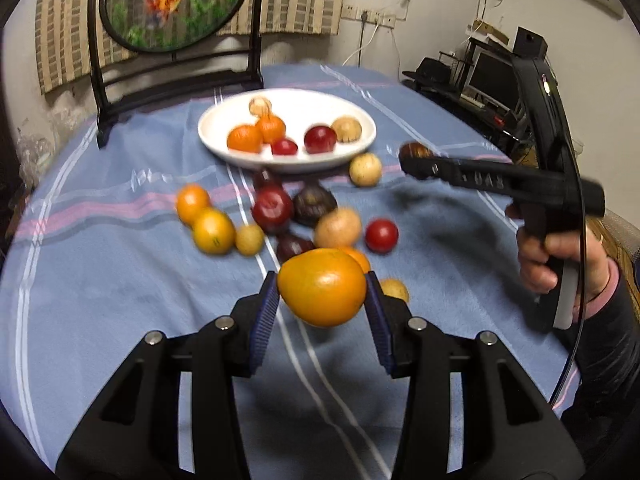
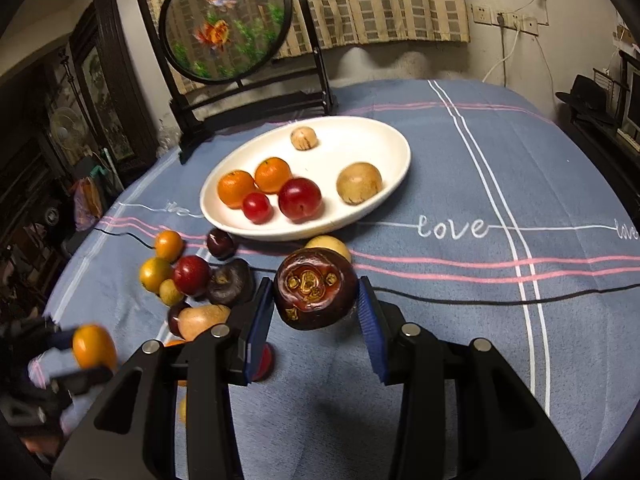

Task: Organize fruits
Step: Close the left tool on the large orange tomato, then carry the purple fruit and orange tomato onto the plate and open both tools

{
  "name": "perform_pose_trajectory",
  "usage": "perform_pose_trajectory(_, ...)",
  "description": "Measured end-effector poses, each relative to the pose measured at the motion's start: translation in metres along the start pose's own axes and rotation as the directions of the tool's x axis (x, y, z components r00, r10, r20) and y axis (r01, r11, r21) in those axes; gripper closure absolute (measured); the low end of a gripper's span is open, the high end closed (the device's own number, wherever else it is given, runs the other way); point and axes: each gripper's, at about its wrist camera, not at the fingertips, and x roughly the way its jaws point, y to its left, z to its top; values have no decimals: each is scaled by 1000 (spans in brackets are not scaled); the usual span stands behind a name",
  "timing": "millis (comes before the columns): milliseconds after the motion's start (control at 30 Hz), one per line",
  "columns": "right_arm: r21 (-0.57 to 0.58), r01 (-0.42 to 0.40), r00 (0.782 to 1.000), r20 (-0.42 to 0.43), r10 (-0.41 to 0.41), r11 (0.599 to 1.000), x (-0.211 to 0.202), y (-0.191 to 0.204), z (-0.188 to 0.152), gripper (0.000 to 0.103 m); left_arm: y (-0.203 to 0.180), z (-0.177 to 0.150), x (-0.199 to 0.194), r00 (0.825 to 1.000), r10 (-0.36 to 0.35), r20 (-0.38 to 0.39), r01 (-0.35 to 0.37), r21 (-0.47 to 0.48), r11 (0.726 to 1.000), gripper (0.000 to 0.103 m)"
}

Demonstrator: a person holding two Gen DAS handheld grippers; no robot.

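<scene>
Closest to the lens, the left gripper (image 1: pixel 322 300) has its blue ribbed pads pressed against both sides of a large glossy orange-yellow citrus fruit (image 1: pixel 322 287), held clear above the blue striped tablecloth (image 1: pixel 120 280). The right gripper (image 2: pixel 316 304) likewise clamps a dark maroon, wrinkled round fruit (image 2: pixel 315 289) between its blue pads, its patterned end facing the camera, above the cloth. Just beyond both, a loose cluster of fruit lies on the cloth: a glossy red plum (image 2: pixel 191 275), a dark purple mangosteen-like fruit (image 2: pixel 229 282), a small orange mandarin (image 2: pixel 168 245), a tan pear-shaped fruit (image 2: pixel 202 319) and others, some blurred. Farther back sits an oval white ceramic plate (image 2: pixel 384 140) holding two orange mandarins, two red round fruits and two tan round fruits. Behind the plate stands a round embroidered goldfish screen in a black wooden frame (image 2: pixel 224 20), before a striped curtain (image 2: pixel 380 0).
</scene>
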Motion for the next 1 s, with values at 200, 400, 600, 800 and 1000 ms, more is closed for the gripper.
perform_pose_trajectory(200, 8, -40, 996, 78, 40, 999, -14, 0, 29, 60, 22, 64, -5, 999, -13, 43, 12, 34, 999, 59)
perform_pose_trajectory(400, -2, -15, 987, 160, 15, 1000, -10, 2, 85, 60, 48, 140, 14, 994, 1, 108, -2, 4, 1000, 59)
perform_pose_trajectory(600, -8, -5, 985, 171, 7, 1000, 25, 4, 120, 60, 78, 193, 75, 997, 18, 78, -14, -50, 999, 59)
perform_pose_trajectory(800, -20, -12, 998, 58, 14, 1000, 86, 6, 116, 60, 102, 194, 147, 999, 31, -32, -34, -106, 994, 59)
perform_pose_trajectory(1000, -51, -23, 1000, -1, 23, 998, 115, 6, 113, 60, 113, 188, 188, 995, 43, -93, -53, -116, 992, 59)
